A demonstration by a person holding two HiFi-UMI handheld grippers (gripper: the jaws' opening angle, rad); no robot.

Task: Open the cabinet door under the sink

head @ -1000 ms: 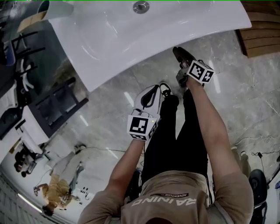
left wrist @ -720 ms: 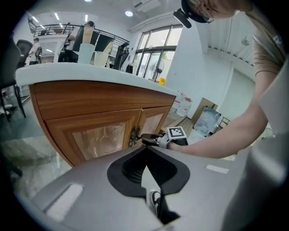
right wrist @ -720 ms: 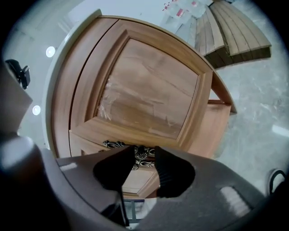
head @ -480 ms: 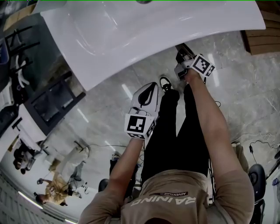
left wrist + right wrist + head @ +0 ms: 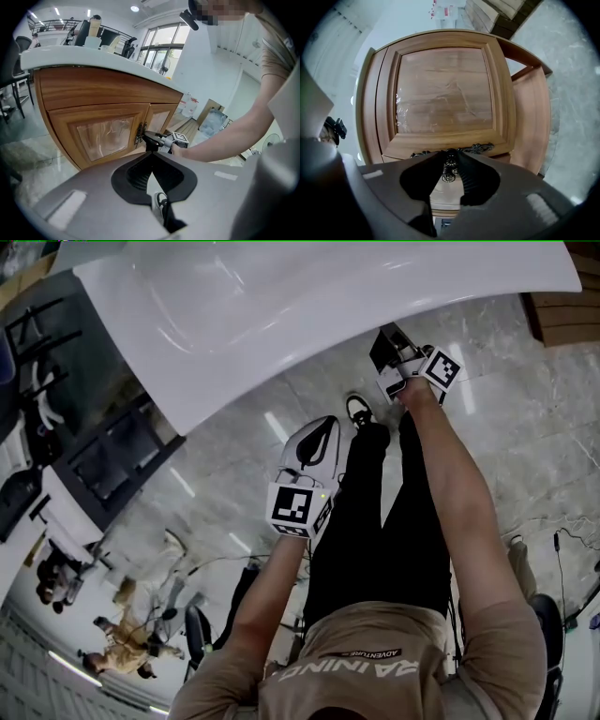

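The wooden cabinet door [image 5: 445,93] fills the right gripper view, with its ornate metal handle [image 5: 450,161] between the jaws of my right gripper [image 5: 451,164]. The jaws are closing and their pads touch the handle on both sides. In the left gripper view the two cabinet doors [image 5: 103,136] stand under the white counter, and the right gripper [image 5: 152,139] sits at the handle [image 5: 139,133] between them. My left gripper [image 5: 151,154] is shut on nothing and hangs back from the cabinet. In the head view the left gripper [image 5: 314,442] is at centre and the right gripper [image 5: 392,351] reaches under the white sink [image 5: 281,315].
The person's dark trouser legs [image 5: 375,521] and a shoe [image 5: 357,410] stand on the glossy marble floor [image 5: 525,427]. Wooden boards [image 5: 562,320] lie at the upper right. A black-framed stand [image 5: 103,465] is at the left, and cables [image 5: 562,540] trail at the right.
The right gripper has rolled at the cabinet front and its marker cube has turned. Its jaws have drawn in on the handle. The left gripper has shifted only a little.
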